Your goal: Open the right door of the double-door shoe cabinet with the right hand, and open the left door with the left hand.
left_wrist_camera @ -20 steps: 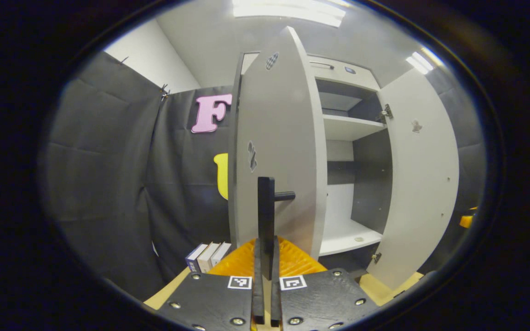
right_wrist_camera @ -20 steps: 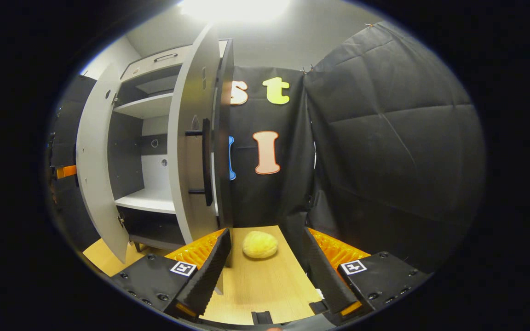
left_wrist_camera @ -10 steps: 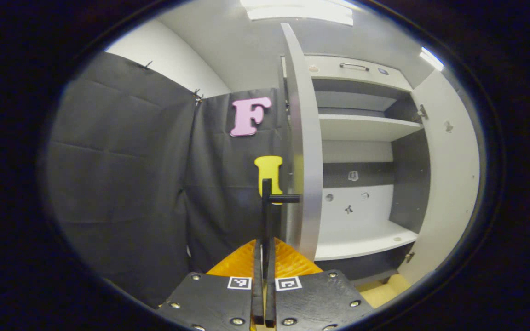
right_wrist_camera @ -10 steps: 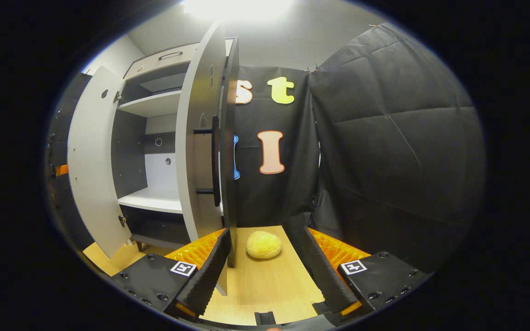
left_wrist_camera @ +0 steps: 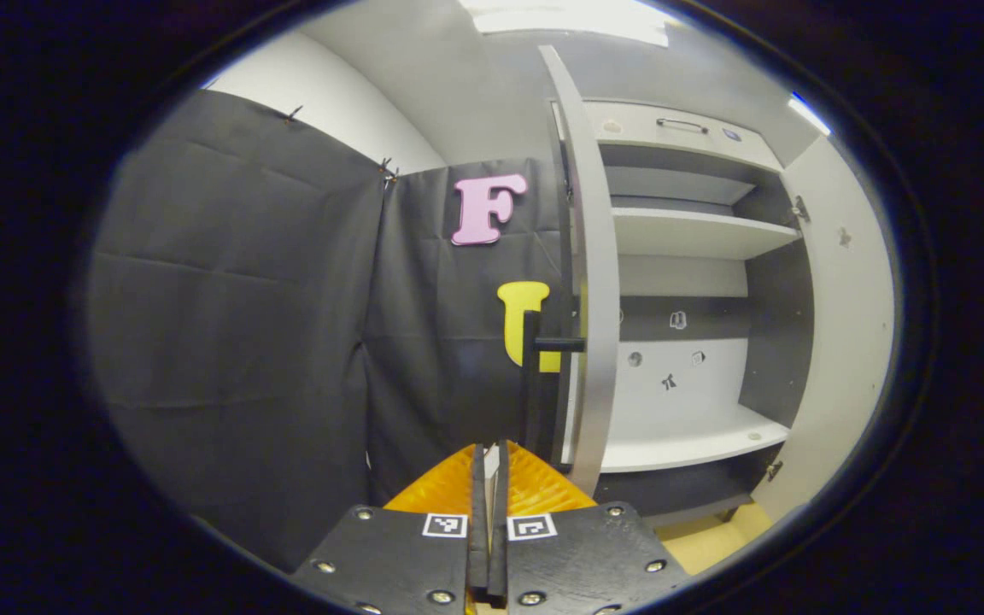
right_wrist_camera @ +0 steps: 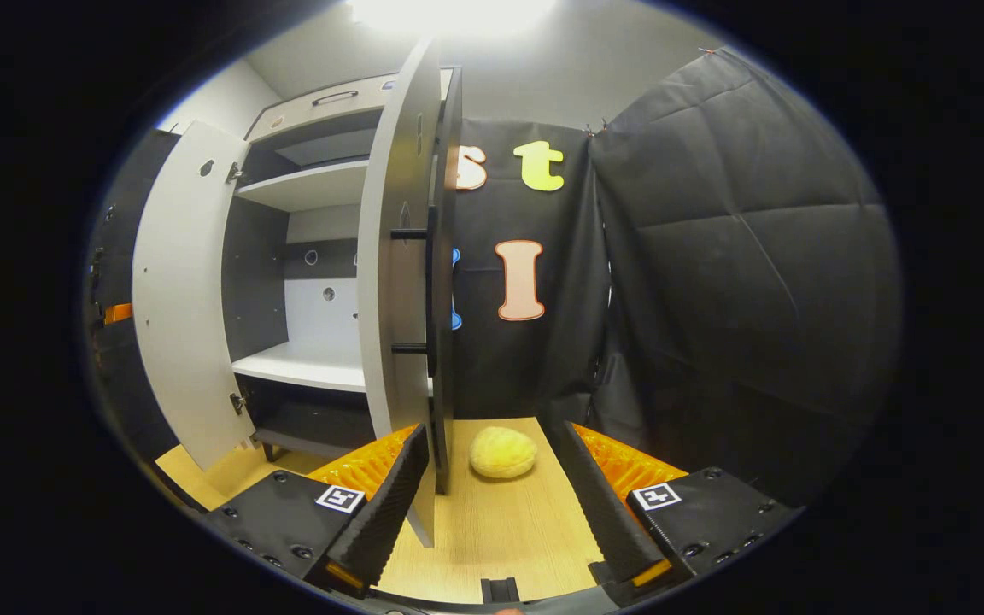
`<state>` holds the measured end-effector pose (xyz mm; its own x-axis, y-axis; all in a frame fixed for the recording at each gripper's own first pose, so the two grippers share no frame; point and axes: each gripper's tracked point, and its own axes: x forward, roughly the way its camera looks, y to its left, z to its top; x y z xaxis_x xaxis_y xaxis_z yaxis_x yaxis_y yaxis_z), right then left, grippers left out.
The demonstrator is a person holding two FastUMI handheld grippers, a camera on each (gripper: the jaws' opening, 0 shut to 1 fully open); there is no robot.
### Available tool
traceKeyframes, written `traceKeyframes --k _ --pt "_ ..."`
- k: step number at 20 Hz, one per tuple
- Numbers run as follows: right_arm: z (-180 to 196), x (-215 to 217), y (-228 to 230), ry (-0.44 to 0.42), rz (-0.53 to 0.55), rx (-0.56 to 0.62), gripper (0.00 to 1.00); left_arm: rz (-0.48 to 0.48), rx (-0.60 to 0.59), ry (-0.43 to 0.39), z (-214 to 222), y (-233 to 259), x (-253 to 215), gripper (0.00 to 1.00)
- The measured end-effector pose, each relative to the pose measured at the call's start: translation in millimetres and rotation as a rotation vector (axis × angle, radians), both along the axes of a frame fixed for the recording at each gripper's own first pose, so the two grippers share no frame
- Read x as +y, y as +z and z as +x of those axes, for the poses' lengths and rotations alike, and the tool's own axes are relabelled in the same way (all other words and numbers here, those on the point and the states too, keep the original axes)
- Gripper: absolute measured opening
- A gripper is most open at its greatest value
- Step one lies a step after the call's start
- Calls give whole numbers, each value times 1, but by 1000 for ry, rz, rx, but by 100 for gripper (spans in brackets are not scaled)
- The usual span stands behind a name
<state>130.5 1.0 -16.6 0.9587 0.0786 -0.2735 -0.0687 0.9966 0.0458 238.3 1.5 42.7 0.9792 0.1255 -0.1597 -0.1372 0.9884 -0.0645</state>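
Left tool (left_wrist_camera: 489, 478) closed, empty, beside left door (left_wrist_camera: 588, 282) edge, right tool (right_wrist_camera: 492, 504) open

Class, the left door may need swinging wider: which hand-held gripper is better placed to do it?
Left. The left hand-held gripper sits right at the handle of the left door, fingers together; the right hand-held gripper hangs open beside the right door.

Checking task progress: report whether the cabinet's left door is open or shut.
Open: the left door stands edge-on, swung clear, exposing the shelves.
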Motion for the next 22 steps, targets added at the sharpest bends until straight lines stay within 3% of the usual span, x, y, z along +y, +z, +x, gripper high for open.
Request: traceKeyframes --k 4,9,10,12,14,18,22 --pt "-7 0 8 20 -1 -22 98 23 -27 -6 -14 9 -6 0" --pt "-22 -1 12 52 0 -76 98 45 -40 17 -37 13 -11 6" --pt "-26 0 12 54 5 -86 98 54 -44 14 -40 12 -12 20" --pt "-35 7 10 64 25 -100 98 78 -52 14 -47 13 -10 36" --pt "-43 13 12 81 30 -109 98 87 -74 5 -53 18 -13 40" --pt "-56 21 25 83 21 -143 98 123 -119 14 -65 27 -8 88" --pt "-71 27 41 68 17 -175 98 133 -137 33 -79 29 -2 88"
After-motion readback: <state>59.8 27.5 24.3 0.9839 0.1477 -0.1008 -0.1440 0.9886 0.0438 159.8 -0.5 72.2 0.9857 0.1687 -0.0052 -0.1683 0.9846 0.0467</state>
